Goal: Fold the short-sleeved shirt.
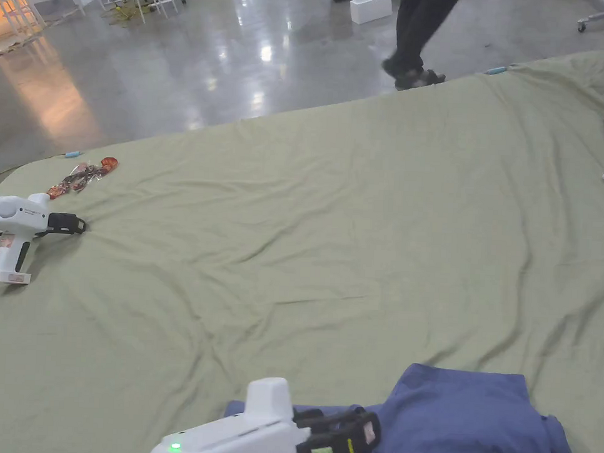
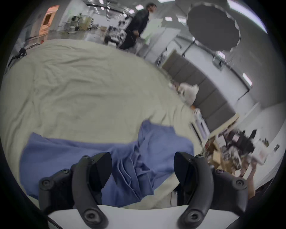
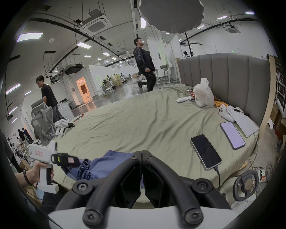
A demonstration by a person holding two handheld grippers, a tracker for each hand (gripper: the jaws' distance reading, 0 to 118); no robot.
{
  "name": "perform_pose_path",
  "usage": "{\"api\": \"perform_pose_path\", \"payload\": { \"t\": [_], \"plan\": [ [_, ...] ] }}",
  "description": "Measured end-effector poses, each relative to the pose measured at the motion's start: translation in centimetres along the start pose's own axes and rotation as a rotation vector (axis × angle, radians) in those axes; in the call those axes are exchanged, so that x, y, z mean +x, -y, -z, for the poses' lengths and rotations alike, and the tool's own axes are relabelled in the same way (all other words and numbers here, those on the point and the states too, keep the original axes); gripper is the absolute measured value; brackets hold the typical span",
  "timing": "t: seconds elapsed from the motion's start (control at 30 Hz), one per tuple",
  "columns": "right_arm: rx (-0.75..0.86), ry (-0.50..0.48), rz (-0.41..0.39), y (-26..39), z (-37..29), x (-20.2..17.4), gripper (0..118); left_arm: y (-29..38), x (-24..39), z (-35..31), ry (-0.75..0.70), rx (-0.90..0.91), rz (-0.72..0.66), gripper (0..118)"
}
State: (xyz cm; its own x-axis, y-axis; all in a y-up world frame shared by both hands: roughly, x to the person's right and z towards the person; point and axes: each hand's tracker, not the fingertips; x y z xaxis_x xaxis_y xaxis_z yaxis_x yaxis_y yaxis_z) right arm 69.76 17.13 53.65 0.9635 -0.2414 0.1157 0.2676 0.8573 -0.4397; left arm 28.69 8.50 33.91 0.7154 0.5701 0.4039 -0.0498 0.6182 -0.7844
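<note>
A crumpled blue short-sleeved shirt (image 1: 467, 419) (image 2: 69, 151) (image 3: 105, 164) lies at the near edge of a bed under a green sheet (image 1: 331, 238). My left gripper (image 1: 360, 433) (image 2: 142, 156) (image 3: 77, 160) hovers over the shirt's left part, jaws open, with bunched folds showing between them. My right gripper (image 3: 141, 151) is at the shirt's right side with its jaws closed tip to tip. I see no cloth between them.
A spare gripper (image 1: 13, 224) and wrappers (image 1: 84, 175) lie at the bed's left edge. Two phones (image 3: 205, 151) (image 3: 232, 134), a white bag (image 3: 202, 93) and small items sit by the headboard (image 3: 224, 69). A person (image 3: 144, 66) walks past the far side.
</note>
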Motion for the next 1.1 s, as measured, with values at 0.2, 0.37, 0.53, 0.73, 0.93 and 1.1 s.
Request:
{"api": "perform_pose_path", "payload": {
  "t": [0.2,0.37,0.53,0.73,0.93,1.1],
  "plan": [
    [0.0,-0.017,0.031,0.3,0.4,0.1,0,-0.5,-3.4,-2.7,-0.095,0.134,-0.198,0],
    [-0.013,-0.027,0.054,0.8,0.4,0.0,0,2.7,-4.0,2.7,-0.004,-0.041,-0.266,0],
    [-0.024,-0.021,0.036,0.8,0.0,-0.4,0,4.1,-3.7,5.5,-0.033,-0.017,-0.328,0],
    [-0.04,-0.031,0.034,0.7,0.6,-0.7,0,2.2,-5.1,0.4,-0.037,0.032,-0.294,10],
    [-0.048,-0.056,0.042,0.9,1.6,-1.1,0,-0.1,-12.2,-8.4,-0.019,0.204,-0.464,84],
    [-0.062,-0.071,0.046,1.1,2.0,-1.5,0,0.6,-17.6,-9.4,-0.08,0.165,-0.629,82]
  ]
}}
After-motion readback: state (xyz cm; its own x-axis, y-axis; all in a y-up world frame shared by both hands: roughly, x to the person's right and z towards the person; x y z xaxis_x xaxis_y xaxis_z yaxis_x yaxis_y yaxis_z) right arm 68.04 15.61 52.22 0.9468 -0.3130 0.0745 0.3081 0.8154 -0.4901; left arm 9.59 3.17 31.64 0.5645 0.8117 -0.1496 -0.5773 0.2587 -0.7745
